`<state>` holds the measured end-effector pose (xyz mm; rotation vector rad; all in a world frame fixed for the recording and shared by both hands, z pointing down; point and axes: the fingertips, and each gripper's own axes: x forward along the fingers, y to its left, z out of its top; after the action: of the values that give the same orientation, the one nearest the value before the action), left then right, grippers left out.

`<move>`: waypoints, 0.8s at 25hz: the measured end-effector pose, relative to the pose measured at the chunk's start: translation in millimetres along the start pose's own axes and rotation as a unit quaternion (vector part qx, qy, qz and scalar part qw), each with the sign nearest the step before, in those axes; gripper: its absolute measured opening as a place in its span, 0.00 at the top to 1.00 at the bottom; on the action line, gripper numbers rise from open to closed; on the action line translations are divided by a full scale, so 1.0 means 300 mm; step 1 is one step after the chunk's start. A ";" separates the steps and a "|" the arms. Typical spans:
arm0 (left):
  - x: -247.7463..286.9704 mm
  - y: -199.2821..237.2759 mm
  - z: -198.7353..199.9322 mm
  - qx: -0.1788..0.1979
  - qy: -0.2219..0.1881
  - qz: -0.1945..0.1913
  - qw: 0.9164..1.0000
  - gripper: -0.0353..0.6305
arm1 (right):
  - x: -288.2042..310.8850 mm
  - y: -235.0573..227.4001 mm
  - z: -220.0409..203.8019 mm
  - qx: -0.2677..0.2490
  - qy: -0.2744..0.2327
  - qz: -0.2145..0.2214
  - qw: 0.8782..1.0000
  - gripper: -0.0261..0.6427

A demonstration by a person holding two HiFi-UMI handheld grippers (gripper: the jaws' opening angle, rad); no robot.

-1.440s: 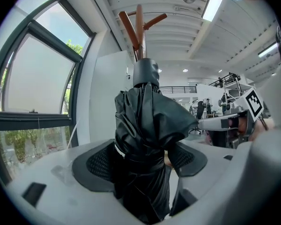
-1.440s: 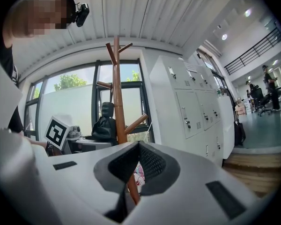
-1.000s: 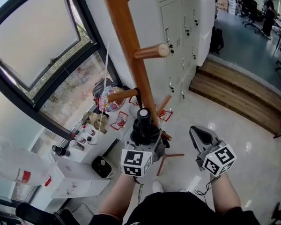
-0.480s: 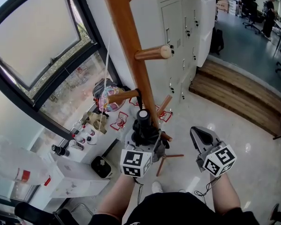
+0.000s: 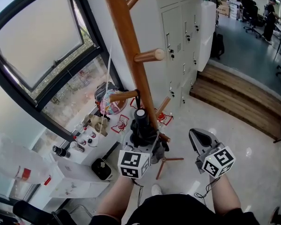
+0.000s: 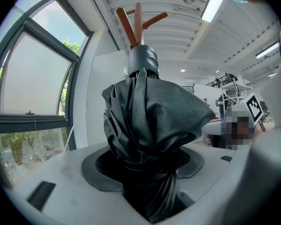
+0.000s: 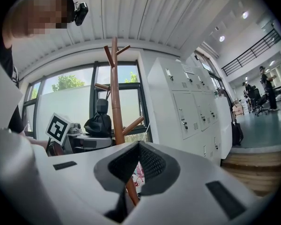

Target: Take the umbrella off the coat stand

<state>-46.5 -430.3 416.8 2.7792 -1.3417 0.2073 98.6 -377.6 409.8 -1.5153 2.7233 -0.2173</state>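
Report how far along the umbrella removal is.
Done: the left claw has reached the folded black umbrella, which sits between its jaws. In hand: those jaws have just been closing and now pinch the fabric. Left: the umbrella hangs beside the coat stand, its strap apparently looped over a peg, so it must be lifted clear. The right claw is shut, empty and apart.
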 end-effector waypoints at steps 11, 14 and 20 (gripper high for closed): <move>-0.088 0.042 0.133 -0.011 -0.045 0.040 0.998 0.55 | -0.019 0.040 0.011 -0.002 -0.005 0.023 1.000 0.88; -0.116 0.051 0.174 -0.011 -0.059 0.052 0.997 0.55 | -0.023 0.044 0.018 -0.003 -0.008 0.031 1.000 0.88; -0.179 0.067 0.198 -0.026 -0.076 0.081 0.994 0.55 | -0.042 0.054 0.025 -0.005 -0.010 0.044 0.999 0.88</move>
<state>-89.2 -407.3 350.0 2.6916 -1.5829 -0.0336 92.2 -359.3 399.7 -1.3873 2.7718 -0.1855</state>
